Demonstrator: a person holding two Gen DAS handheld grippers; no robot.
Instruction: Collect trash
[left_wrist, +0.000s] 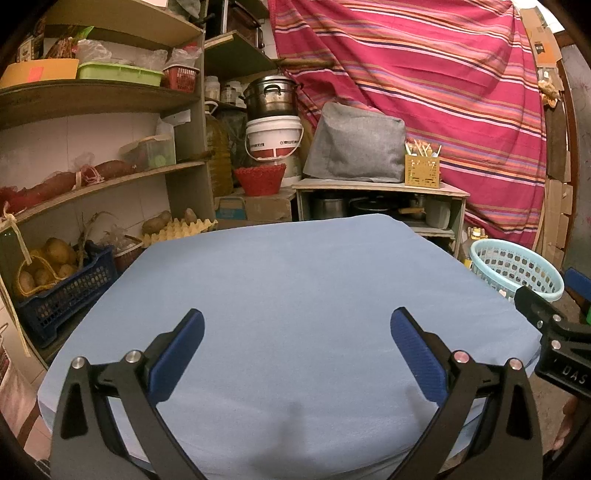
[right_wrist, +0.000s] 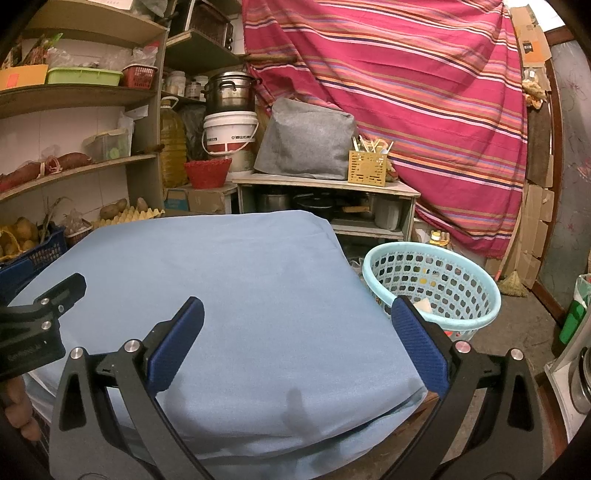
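Left gripper (left_wrist: 297, 328): jaws spread wide, nothing between them, hovering over the blue cloth.
Right gripper (right_wrist: 297, 321): also spread wide and empty, over the cloth's right part, its right finger in front of the basket's rim.
Table (left_wrist: 295, 266): covered in a plain blue cloth; no scraps show on it.
Basket (right_wrist: 436, 280): pale blue, perforated, on the floor just beside the table's right edge.
Trash (right_wrist: 423, 305): a pale scrap and some coloured bits lie inside the basket; what they are I cannot tell.
Shelves (left_wrist: 110, 96): on the left, holding boxes, tubs and potatoes.
Striped cloth (left_wrist: 424, 81): hangs across the back.
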